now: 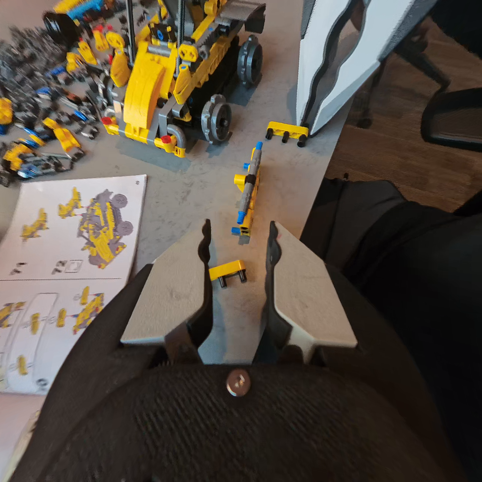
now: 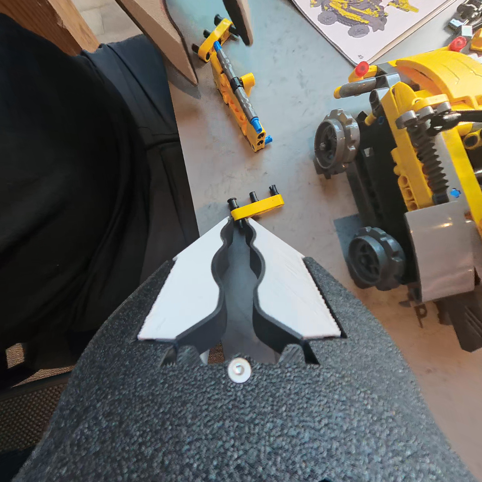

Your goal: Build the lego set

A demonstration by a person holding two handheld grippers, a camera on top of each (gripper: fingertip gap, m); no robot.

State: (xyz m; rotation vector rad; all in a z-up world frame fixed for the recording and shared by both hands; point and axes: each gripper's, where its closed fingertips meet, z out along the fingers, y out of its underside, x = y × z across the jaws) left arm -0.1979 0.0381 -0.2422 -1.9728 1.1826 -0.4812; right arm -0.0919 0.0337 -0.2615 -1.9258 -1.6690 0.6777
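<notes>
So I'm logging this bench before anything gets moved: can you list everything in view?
vehicle model: one, yellow, grey and black, far side of the table
loose parts: a pile, too many to count, black, yellow and blue, left of the model
instruction booklet: one, white, open, near left
long subassembly: one, yellow and grey with blue pins, between the grippers
three-pin beam: one, yellow with black pins, at the right gripper's tips
short beam: one, yellow with black pins, on the table between the left gripper's fingers
table: one, grey
chair: one, black, beyond the table edge
left gripper: open
right gripper: shut on a pin of the three-pin beam
</notes>
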